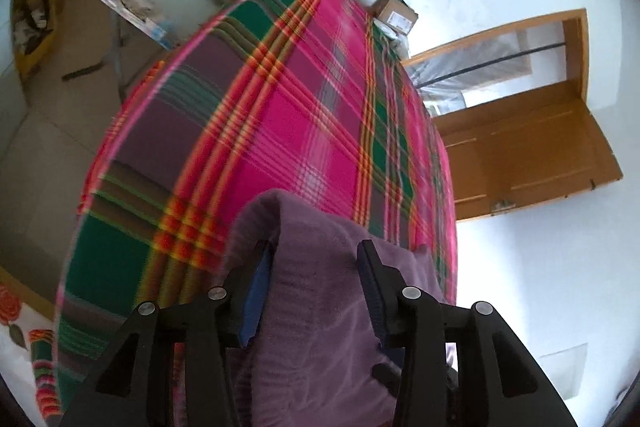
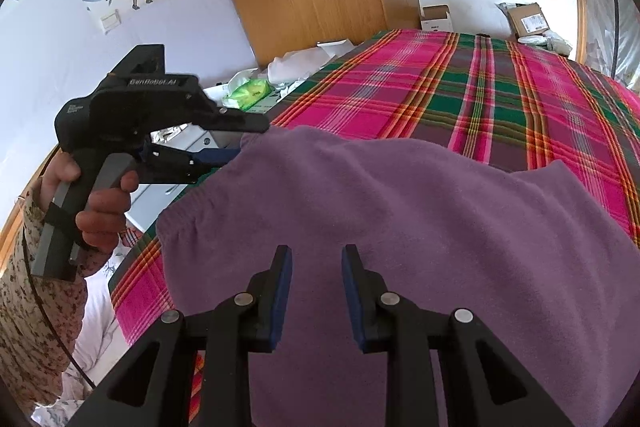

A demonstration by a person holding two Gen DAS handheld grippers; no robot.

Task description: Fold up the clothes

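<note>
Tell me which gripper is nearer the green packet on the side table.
Left. The left gripper sits at the purple garment's far corner, just short of the green packet; the right gripper hovers over the garment's near part.

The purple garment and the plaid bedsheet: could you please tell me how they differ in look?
The purple garment is one plain colour; the plaid bedsheet is checked pink, green and orange. The garment looks fleecy and rumpled; the bedsheet lies smooth and flat. The garment covers only part of the bedsheet. Both are cloth.
</note>
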